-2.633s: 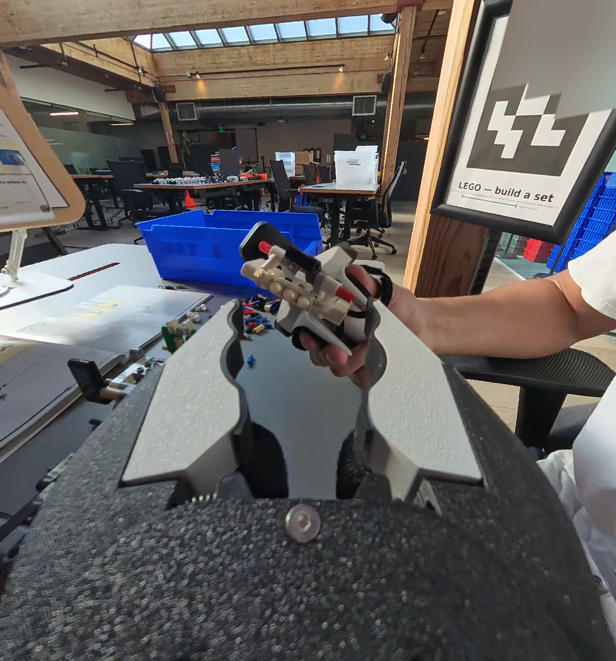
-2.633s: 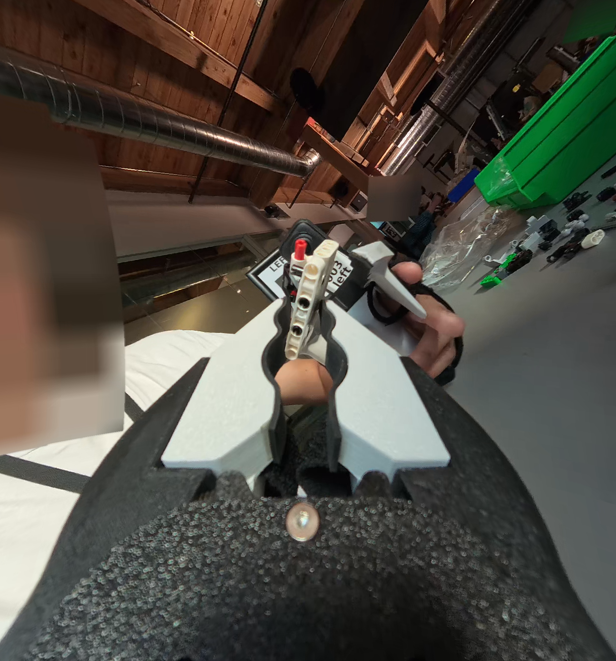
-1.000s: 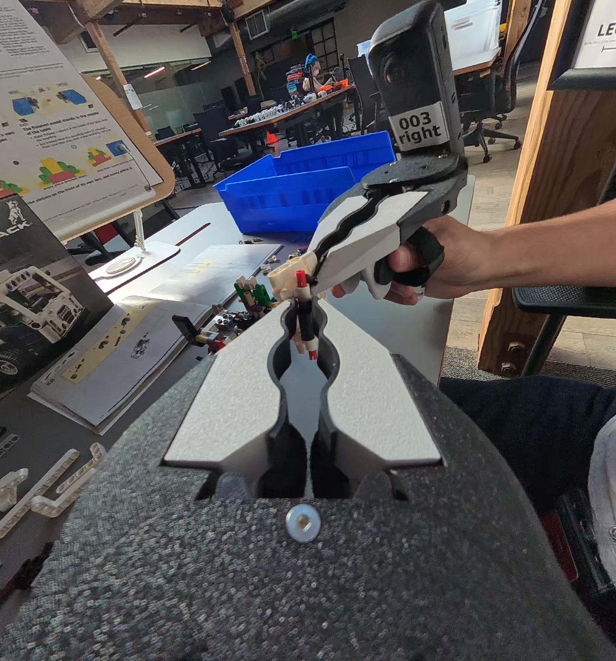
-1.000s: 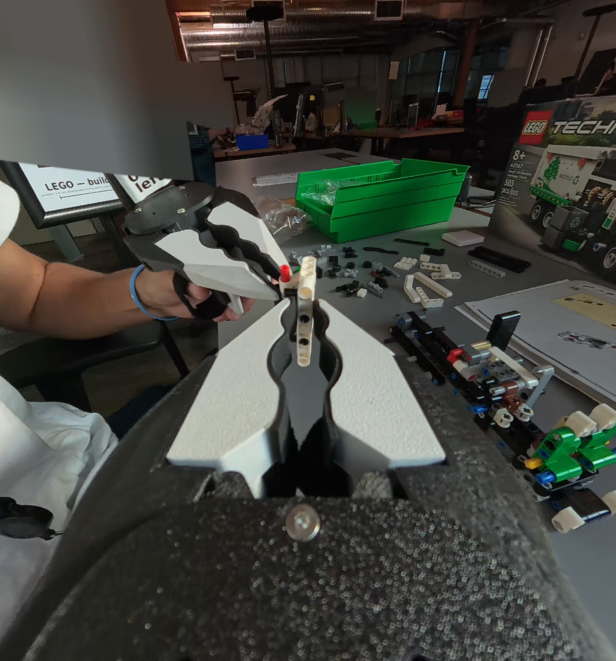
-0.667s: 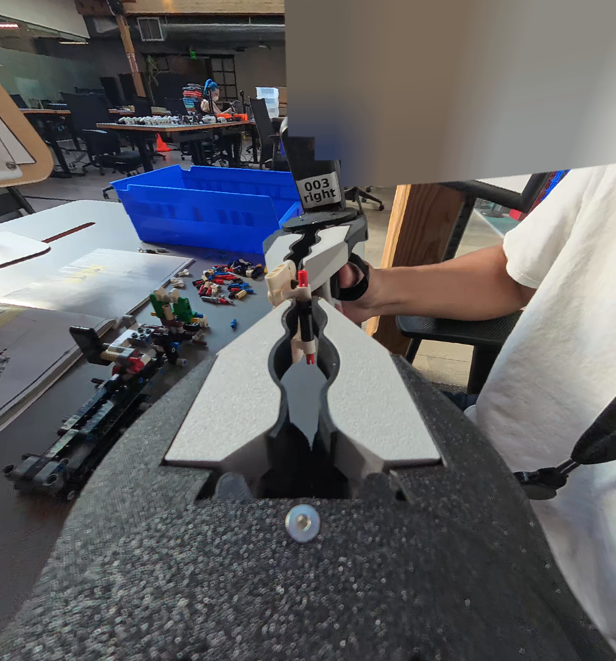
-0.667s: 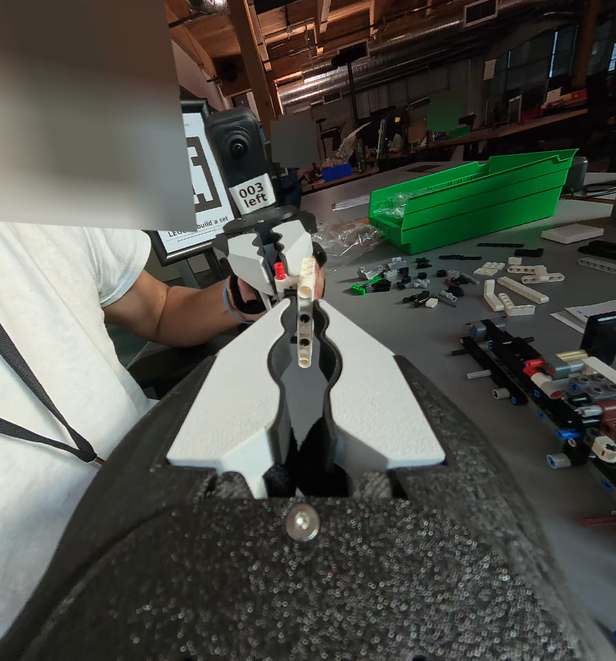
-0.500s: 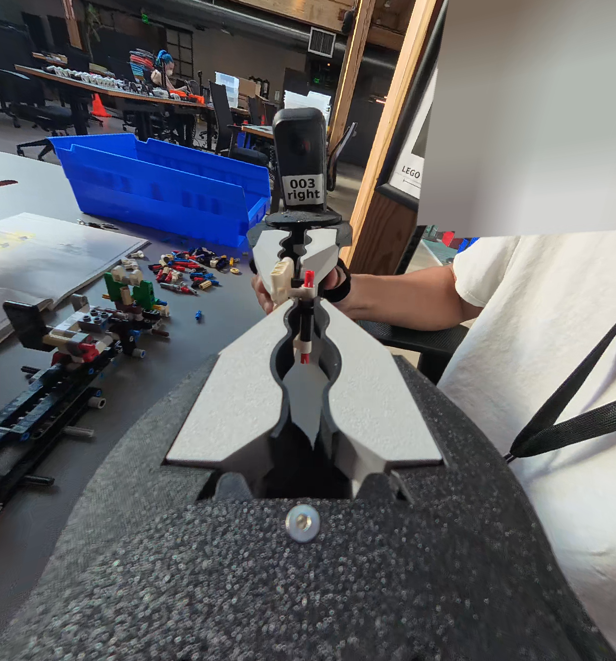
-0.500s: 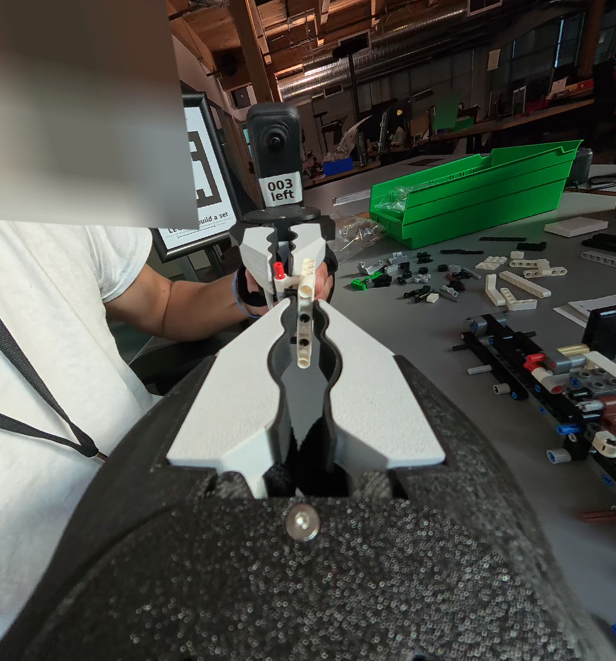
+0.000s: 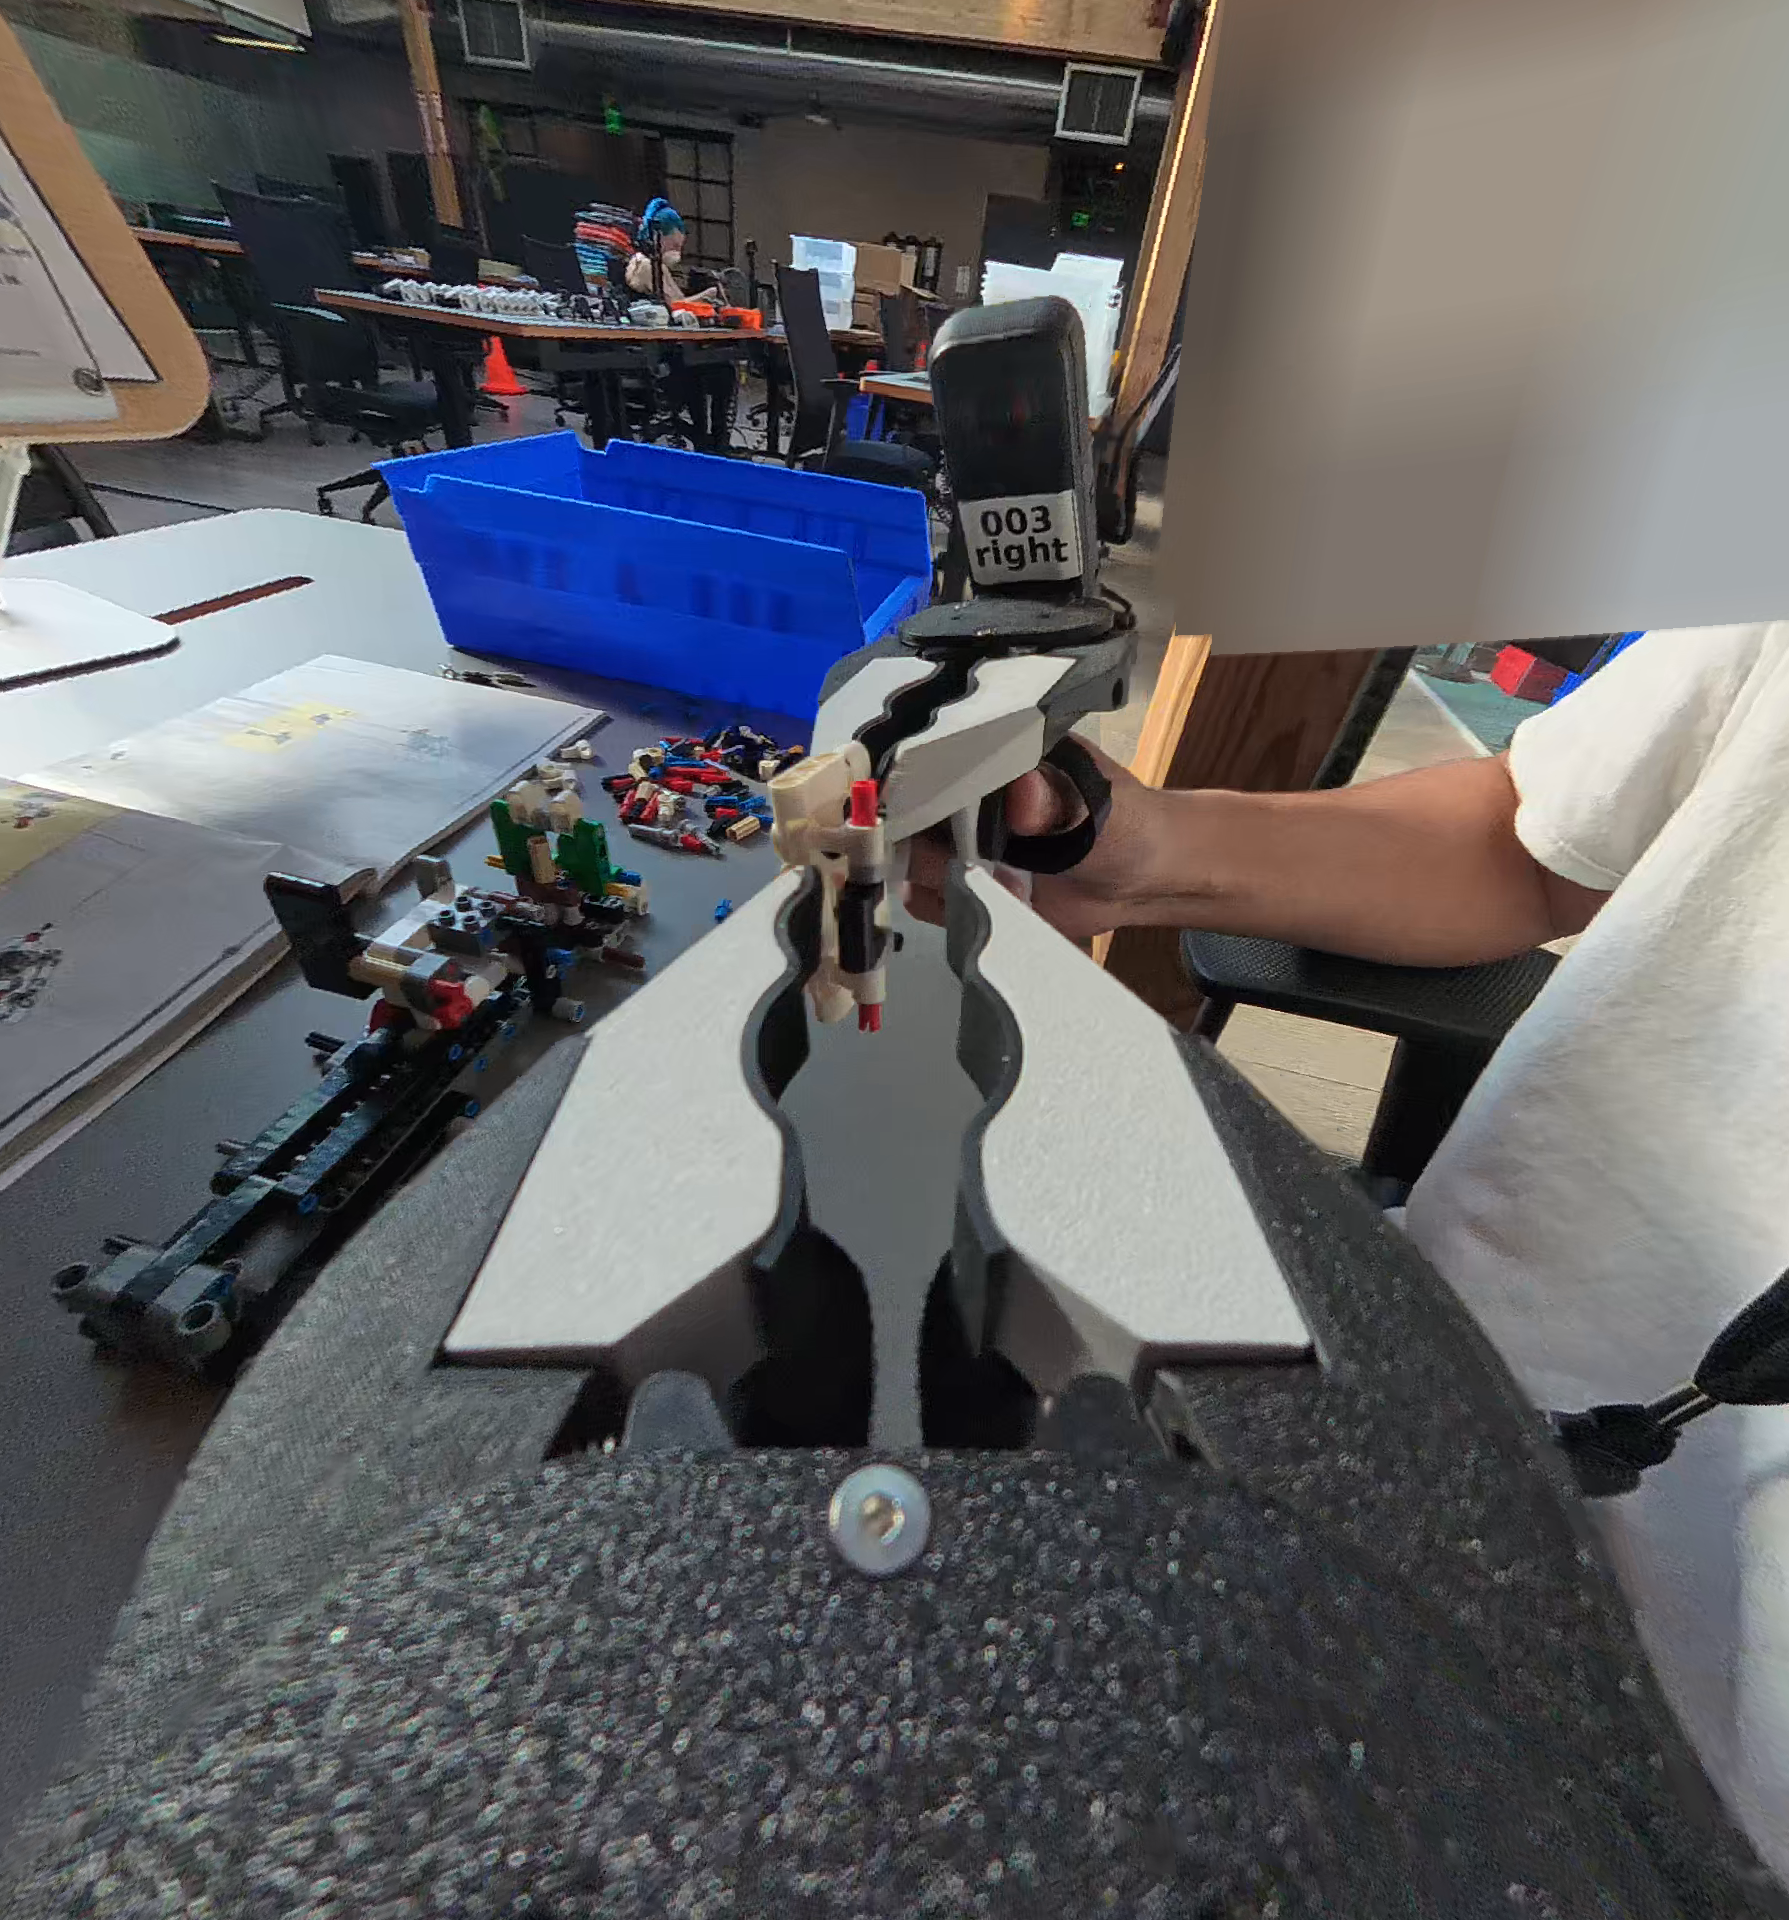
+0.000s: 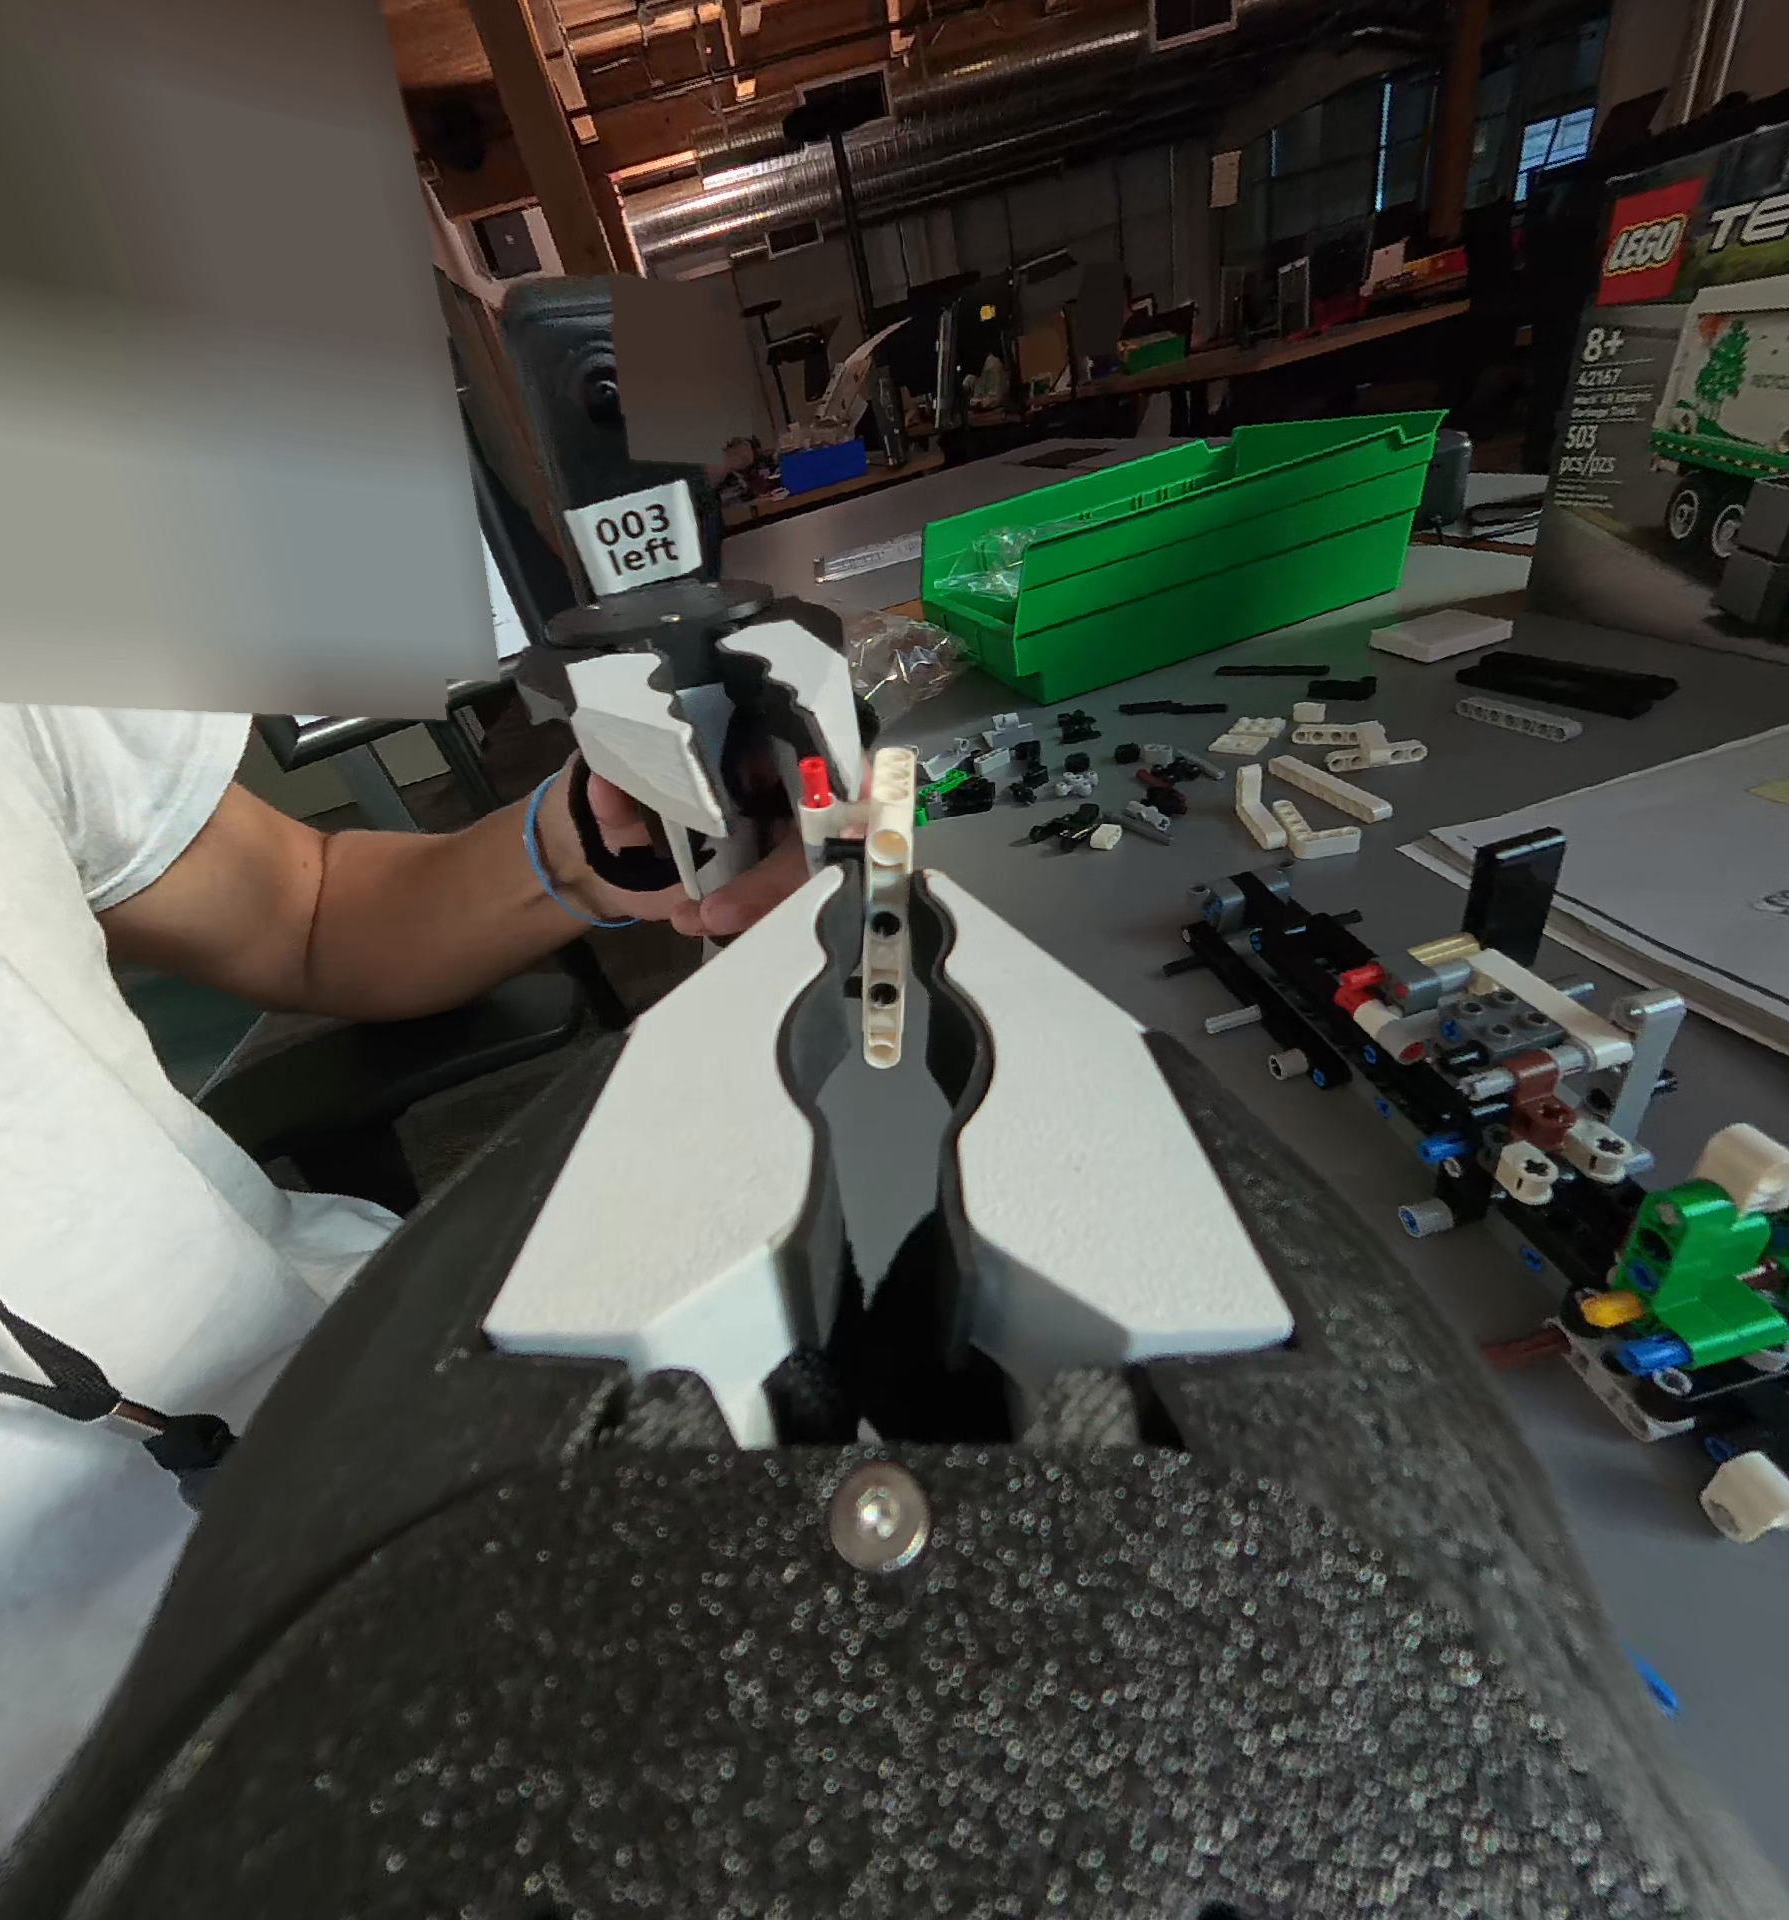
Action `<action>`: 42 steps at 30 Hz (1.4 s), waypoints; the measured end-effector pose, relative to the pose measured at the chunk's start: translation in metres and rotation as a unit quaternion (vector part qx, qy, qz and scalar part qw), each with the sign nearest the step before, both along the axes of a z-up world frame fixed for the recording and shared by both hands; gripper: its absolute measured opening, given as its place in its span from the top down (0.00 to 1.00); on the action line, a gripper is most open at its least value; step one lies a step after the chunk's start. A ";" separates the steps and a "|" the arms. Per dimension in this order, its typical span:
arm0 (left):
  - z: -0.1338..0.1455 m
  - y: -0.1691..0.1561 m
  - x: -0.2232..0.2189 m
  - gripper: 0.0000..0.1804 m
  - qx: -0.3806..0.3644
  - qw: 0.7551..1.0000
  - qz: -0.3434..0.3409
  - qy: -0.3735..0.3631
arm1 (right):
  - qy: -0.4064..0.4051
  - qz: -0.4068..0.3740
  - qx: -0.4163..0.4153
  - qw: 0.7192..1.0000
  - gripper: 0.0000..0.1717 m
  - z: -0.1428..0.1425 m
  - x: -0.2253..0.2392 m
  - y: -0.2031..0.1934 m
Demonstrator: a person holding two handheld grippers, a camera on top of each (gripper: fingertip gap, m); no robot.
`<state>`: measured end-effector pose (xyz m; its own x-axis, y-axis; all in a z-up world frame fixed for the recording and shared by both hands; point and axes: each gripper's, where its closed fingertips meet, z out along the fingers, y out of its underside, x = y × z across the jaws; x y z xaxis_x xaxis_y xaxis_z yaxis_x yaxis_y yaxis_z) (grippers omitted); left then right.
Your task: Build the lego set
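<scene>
Between both grippers' jaws hangs 1 cream brick assembly [image 10: 885, 935].

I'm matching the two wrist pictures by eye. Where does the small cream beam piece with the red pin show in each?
Left wrist view: the cream beam piece sits at centre, between this view's spread fingers, at the far gripper's tips.
Right wrist view: it stands upright at centre, clamped between this view's own fingers.
Shared landmark: the black chassis build on the table.
</scene>
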<state>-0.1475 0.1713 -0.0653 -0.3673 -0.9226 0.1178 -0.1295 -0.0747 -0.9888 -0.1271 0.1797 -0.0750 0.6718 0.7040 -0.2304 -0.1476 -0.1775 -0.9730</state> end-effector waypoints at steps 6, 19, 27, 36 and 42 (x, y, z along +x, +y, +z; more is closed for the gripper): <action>-0.010 0.013 0.013 0.87 0.048 0.993 0.099 0.036 | -0.105 -0.103 0.029 0.989 0.96 -0.006 0.012 0.012; -0.006 0.011 0.021 0.93 0.124 0.974 0.187 0.010 | -0.204 -0.176 0.093 0.959 0.96 0.005 0.005 0.007; -0.005 0.014 0.021 0.96 0.110 0.976 0.186 0.006 | -0.206 -0.168 0.089 0.960 0.96 0.003 0.005 0.006; -0.007 0.009 0.012 0.97 0.122 0.984 0.125 0.030 | -0.149 -0.108 0.064 0.981 0.96 0.000 -0.002 0.003; -0.012 0.013 0.008 0.97 0.141 0.982 0.102 0.067 | -0.158 -0.121 0.056 0.978 0.96 -0.004 -0.004 0.008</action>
